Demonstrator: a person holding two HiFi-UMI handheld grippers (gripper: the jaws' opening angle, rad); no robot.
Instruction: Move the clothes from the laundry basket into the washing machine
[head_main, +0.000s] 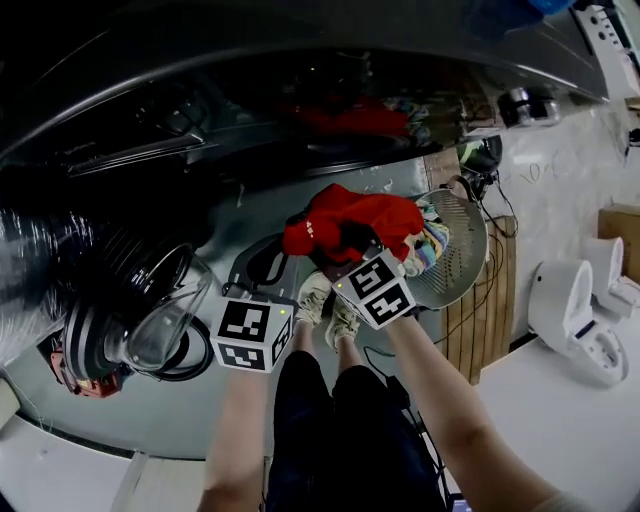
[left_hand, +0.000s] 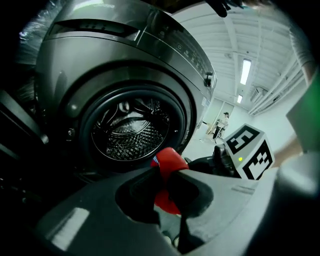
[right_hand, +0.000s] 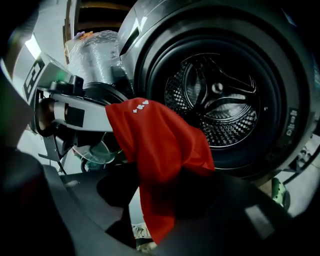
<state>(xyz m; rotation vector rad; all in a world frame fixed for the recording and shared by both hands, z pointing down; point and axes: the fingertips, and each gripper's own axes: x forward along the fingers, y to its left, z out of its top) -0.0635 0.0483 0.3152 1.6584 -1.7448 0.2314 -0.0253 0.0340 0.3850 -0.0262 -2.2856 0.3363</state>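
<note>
Both our left gripper (left_hand: 170, 189) and right gripper (right_hand: 161, 202) squeeze their fingers (right_hand: 240, 212) tight on the red cloth (right_hand: 162, 145), ready for the washing machine (left_hand: 125, 45).

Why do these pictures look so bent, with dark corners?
Head view: the wide lens bows the washing machine into an arc, and the top half is dim. Left gripper view: the ceiling light glares, and the near jaws blur dark. Right gripper view: black corners, drum sharp, red garment bright.
</note>
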